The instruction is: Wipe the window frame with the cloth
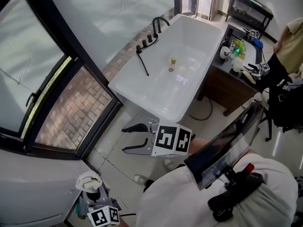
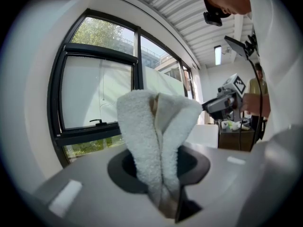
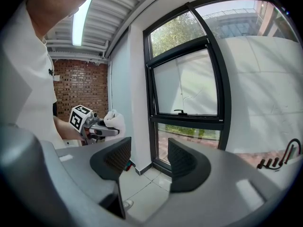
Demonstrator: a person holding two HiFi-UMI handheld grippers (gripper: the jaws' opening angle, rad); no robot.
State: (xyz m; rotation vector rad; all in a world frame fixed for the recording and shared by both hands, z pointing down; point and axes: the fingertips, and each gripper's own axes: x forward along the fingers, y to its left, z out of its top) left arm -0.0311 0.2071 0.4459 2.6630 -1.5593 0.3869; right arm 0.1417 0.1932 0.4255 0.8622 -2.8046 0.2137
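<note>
Left hand-held gripper (image 2: 161,167) pinching cloth (image 2: 156,122), right hand-held gripper (image 3: 149,162) spread empty; close in on window frame (image 2: 85,135), press cloth flat along it.

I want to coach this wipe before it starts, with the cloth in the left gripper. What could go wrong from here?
The cloth stands tall out of the left gripper, pinched only at its lower end, so pressing on the window frame may fold it over or tug it free. The handle juts from the frame and could snag the cloth. The right gripper is open and empty close to the bathtub, which it might knock.
</note>
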